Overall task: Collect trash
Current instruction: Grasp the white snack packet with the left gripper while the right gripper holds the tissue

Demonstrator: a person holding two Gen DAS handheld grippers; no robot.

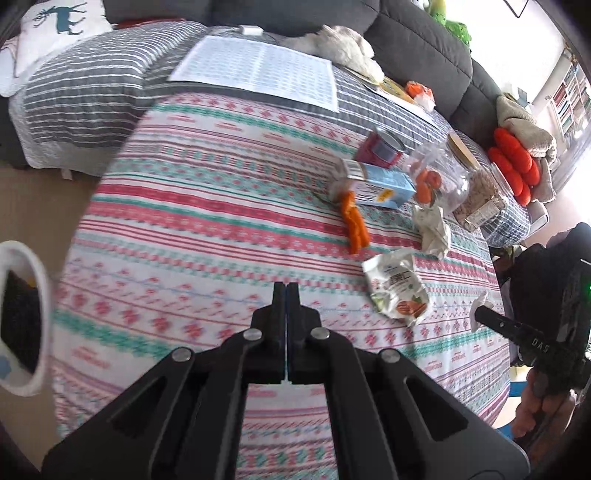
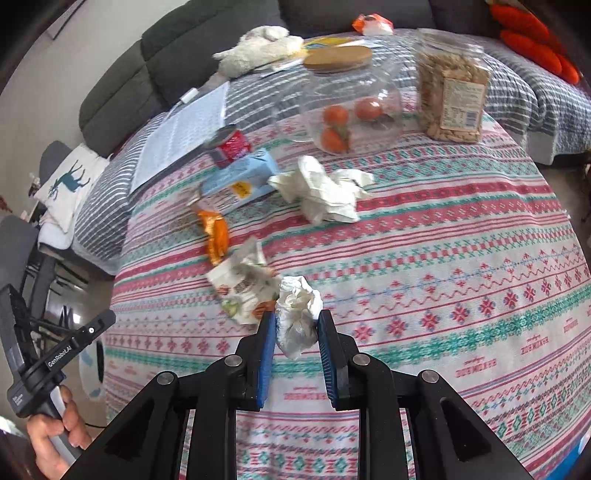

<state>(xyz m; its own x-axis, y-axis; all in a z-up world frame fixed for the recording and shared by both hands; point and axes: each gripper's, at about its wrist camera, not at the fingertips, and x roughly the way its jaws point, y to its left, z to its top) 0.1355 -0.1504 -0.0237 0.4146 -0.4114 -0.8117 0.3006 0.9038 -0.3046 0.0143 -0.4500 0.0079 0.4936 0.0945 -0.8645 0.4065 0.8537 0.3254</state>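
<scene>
Right gripper (image 2: 297,326) clamped on a tissue wad (image 2: 298,314), bottom centre of frame. Left gripper (image 1: 285,295) shut, empty. Mid-collection, probably: next up, dropping the wad into the bin (image 1: 35,317), far left edge. Further up: wrapper (image 2: 243,288), bigger tissue (image 2: 325,195), waiting on the tablecloth (image 2: 443,258).

Home living room, grey sofa (image 1: 417,40), deer cushion (image 1: 55,29), patterned tablecloth (image 1: 207,221)
</scene>
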